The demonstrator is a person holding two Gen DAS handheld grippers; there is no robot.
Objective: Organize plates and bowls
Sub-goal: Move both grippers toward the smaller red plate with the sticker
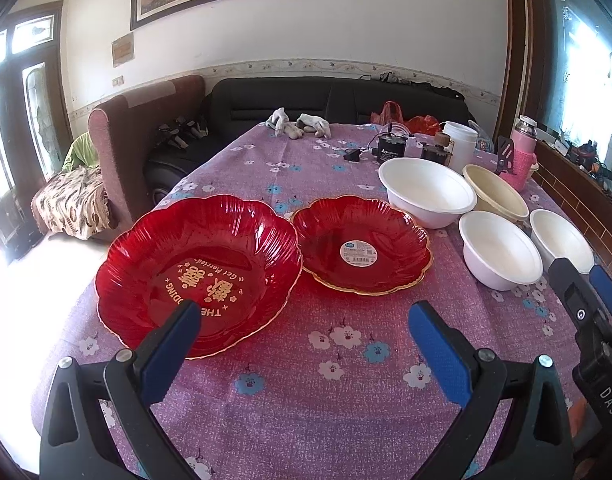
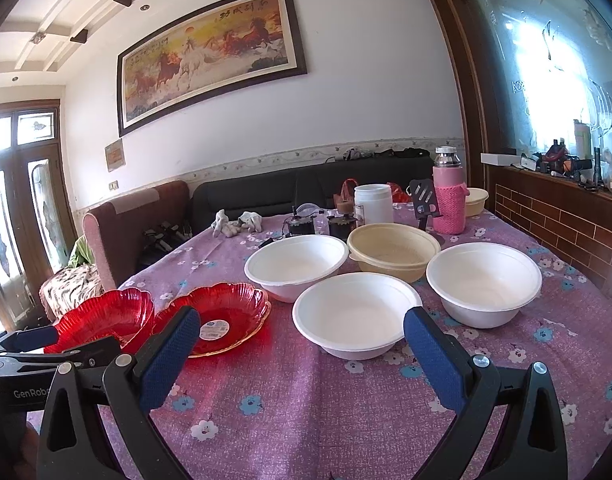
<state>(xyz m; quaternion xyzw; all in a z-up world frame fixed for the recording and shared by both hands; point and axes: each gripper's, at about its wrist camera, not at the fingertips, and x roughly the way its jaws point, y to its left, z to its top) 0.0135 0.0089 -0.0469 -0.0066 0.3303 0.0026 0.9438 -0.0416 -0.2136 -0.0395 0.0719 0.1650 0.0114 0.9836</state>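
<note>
On table (image 1: 290,408): nothing stacked yet, so task reads as barely started.

Big red plate (image 1: 198,276) at left near edge, lettering in centre. Small red plate (image 1: 361,244) just beside it on the right, rims close, can't tell if touching; sticker in its centre. Both flat on the cloth, neither nested.

Right of plates: four bowls, all upright, all empty. White bowl A (image 2: 298,266) at back left, cream bowl (image 2: 393,250) behind and right of it, white bowl B (image 2: 355,314) nearest, white bowl C (image 2: 483,282) far right. A and cream look near touching at the rims; B and C apart. None inside another.

Left gripper (image 1: 304,320) wide open, holding nothing, hovering low over the cloth, one pad in front of the big plate's near rim, the other over bare cloth. Right gripper (image 2: 302,330) also spread, empty, framing bowl B; right pad overlaps its rim in view, contact not clear.

Remaining, by judgement: small plate onto big plate, three white bowls nested, cream bowl placed with or beside them. Basically everything.

Behind the bowls: white jar (image 2: 373,204), pink flask (image 2: 449,196), spatula (image 2: 423,200), small dark gadgets, gloves (image 1: 298,122) at the far end. Not in the way of the stack moves. Beyond the table: sofa (image 1: 337,100), horse painting (image 2: 210,56).
</note>
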